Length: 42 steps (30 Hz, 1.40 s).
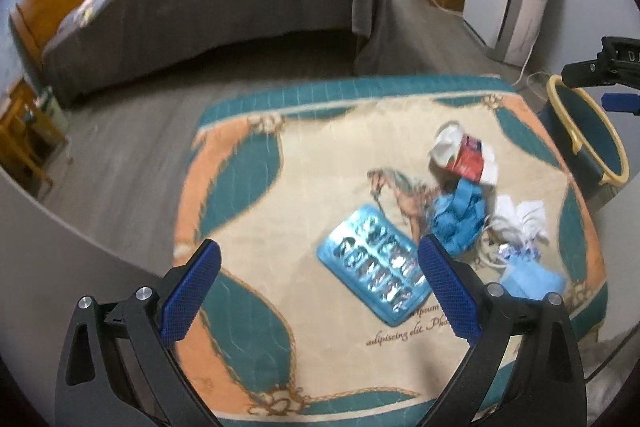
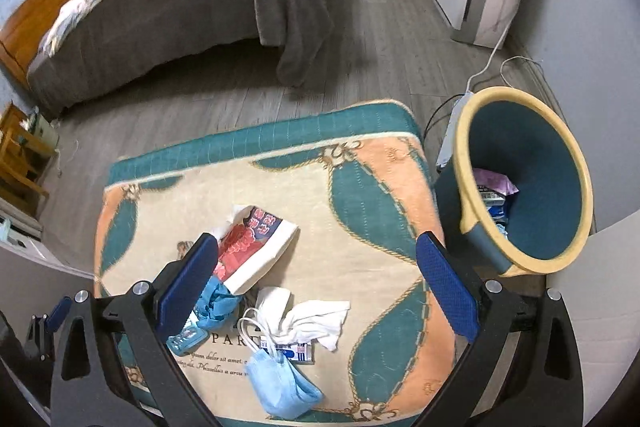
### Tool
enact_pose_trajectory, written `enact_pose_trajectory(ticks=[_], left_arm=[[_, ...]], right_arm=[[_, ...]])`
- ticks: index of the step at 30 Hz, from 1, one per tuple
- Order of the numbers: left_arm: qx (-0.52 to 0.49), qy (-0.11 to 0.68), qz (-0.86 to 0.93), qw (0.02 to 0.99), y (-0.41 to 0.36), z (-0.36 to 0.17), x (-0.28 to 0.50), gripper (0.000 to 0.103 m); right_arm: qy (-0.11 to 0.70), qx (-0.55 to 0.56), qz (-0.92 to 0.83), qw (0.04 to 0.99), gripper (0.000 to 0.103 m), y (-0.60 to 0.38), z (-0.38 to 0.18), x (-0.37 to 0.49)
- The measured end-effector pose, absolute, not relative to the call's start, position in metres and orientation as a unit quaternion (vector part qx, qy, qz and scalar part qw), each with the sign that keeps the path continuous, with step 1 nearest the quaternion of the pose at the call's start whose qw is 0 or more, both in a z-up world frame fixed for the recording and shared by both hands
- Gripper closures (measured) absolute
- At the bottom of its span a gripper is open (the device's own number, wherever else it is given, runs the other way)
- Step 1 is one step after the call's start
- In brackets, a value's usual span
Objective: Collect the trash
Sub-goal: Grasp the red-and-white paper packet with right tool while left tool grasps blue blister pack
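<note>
Several pieces of trash lie on the patterned worktop (image 2: pixel 360 195), none picked up at this moment: blue blister tray (image 1: pixel 376 267), crumpled blue glove (image 1: pixel 456 223), red-and-white tissue pack (image 2: pixel 256 247), white tissue wad (image 2: pixel 308 319), blue face mask (image 2: pixel 280 387) with its white ear loops, and a small printed packet (image 2: pixel 298 351) half under the tissue. Your bin (image 2: pixel 524 187) sits just beside the worktop's right edge, tilted toward you, with some wrappers already in the bottom, so you look part way through the collecting. Your left gripper (image 1: pixel 320 291) hangs above the worktop with fingers (image 1: pixel 192 291) spread wide and nothing between them; the blister tray lies just inside its right finger. Your right gripper (image 2: pixel 316 287) is also wide and empty, hovering over the tissue pack, tissue wad and mask, with the bin near its right finger. Step in hand reads as choosing the next item. Next move likely: lower one gripper onto a single piece, close on it, carry to the bin. The tissue wad and mask are soft and will bunch, so pinch at a raised fold; the ear loops may snag the packet. The flat tray probably needs an edge grip.
</note>
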<state>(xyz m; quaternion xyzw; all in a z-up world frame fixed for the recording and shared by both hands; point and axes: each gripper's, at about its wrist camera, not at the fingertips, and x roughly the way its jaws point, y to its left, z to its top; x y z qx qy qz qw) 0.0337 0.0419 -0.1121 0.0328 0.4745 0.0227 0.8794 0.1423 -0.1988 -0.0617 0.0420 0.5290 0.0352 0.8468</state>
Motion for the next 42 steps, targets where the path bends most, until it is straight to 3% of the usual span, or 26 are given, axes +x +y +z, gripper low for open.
enact_pose_trajectory(ticks=[19, 30, 34, 37, 40, 42], left_arm=[[0.031, 0.522, 0.005, 0.852, 0.011, -0.181, 0.067, 0.005], [0.062, 0.52, -0.011, 0.852, 0.007, -0.199, 0.079, 0.005], [0.065, 0.525, 0.001, 0.849, 0.017, -0.197, 0.075, 0.005], [0.042, 0.538, 0.016, 0.841, 0.03, -0.195, 0.069, 0.005], [0.013, 0.548, 0.011, 0.836, 0.037, -0.192, 0.064, 0.005], [0.009, 0.559, 0.007, 0.829, 0.039, -0.195, 0.061, 0.005]], right_arm=[[0.577, -0.019, 0.051, 0.815, 0.006, -0.142, -0.117, 0.176], [0.614, 0.052, 0.071, 0.785, 0.032, -0.13, -0.144, 0.196], [0.613, 0.053, 0.077, 0.785, 0.034, -0.117, -0.145, 0.2], [0.622, 0.049, 0.078, 0.777, 0.043, -0.112, -0.152, 0.201], [0.636, 0.048, 0.091, 0.765, 0.064, -0.106, -0.159, 0.201], [0.637, 0.033, 0.091, 0.764, 0.09, -0.102, -0.158, 0.198]])
